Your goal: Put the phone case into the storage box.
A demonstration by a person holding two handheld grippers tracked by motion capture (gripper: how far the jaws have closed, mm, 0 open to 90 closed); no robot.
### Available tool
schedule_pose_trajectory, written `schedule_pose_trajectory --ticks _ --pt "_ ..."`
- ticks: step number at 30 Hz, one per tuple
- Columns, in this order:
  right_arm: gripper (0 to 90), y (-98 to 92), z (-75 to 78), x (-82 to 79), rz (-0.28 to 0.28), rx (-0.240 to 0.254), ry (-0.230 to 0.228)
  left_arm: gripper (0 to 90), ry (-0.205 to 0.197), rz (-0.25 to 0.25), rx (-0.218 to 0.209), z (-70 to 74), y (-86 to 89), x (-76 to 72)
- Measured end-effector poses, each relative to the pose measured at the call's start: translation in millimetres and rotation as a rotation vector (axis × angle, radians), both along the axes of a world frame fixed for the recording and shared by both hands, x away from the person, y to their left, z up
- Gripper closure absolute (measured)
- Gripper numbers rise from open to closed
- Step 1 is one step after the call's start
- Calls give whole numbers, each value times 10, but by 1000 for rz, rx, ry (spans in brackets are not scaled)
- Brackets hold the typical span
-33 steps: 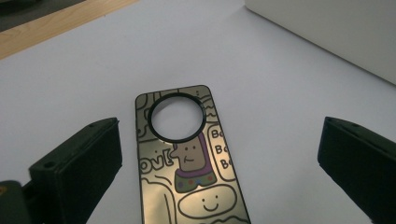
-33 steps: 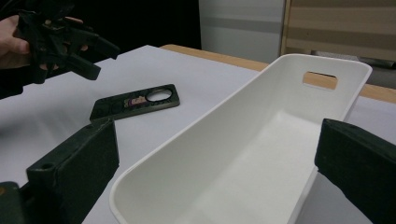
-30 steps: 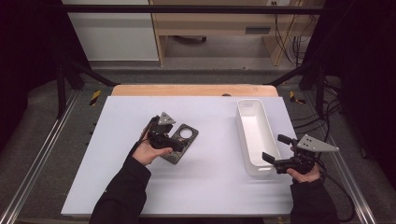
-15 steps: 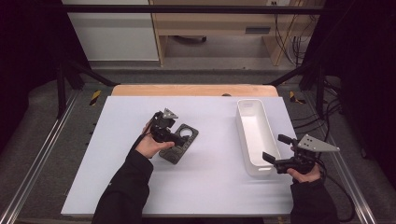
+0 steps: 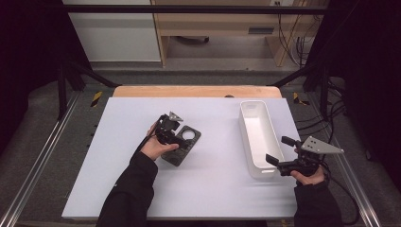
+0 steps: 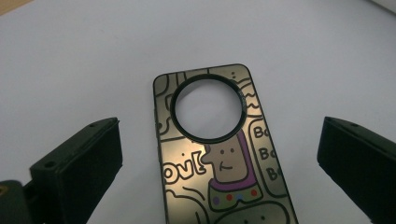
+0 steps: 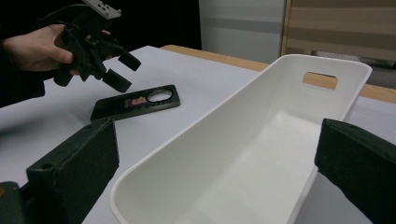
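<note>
Hovering just above a phone case (image 6: 219,154), the left gripper (image 5: 171,131) has its two black jaws spread wide, one to each side of the case, neither touching it. The case lies flat on the white table (image 5: 213,198), a little left of the table's middle. In the left gripper view it is a glossy, olive-toned rectangle covered in cartoon drawings, with a large round camera opening ringed in black near its far end. That far end points away from the jaws, and the near end runs out of view between them.

To the right, a long white bin (image 5: 257,137) stands on the table with its length running away from the person. It holds nothing. A slot handle is cut in its far end wall, seen in the right gripper view.

The right gripper (image 5: 280,152) is held at the bin's near right corner, jaws wide apart and holding nothing; in its own view they frame the bin's near end. The right hand (image 5: 309,175) sits close to the table's right edge.

Bare white tabletop lies between case and bin, and more in front of and beyond the case. A wooden strip (image 5: 196,91) borders the far edge.
</note>
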State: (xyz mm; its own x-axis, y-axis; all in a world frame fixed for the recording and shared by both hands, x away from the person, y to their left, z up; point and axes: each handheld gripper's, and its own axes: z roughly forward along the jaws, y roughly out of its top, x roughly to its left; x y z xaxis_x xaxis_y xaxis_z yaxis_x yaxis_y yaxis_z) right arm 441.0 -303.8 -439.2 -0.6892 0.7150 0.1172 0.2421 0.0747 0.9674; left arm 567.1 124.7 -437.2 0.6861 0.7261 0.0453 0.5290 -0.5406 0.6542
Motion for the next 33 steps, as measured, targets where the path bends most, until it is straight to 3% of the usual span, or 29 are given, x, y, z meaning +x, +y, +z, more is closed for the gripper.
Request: schedule_pose_trajectory --ticks 33 --pt "5 -1 2 0 3 -1 2 37 100 9 75 -350 -74 72"
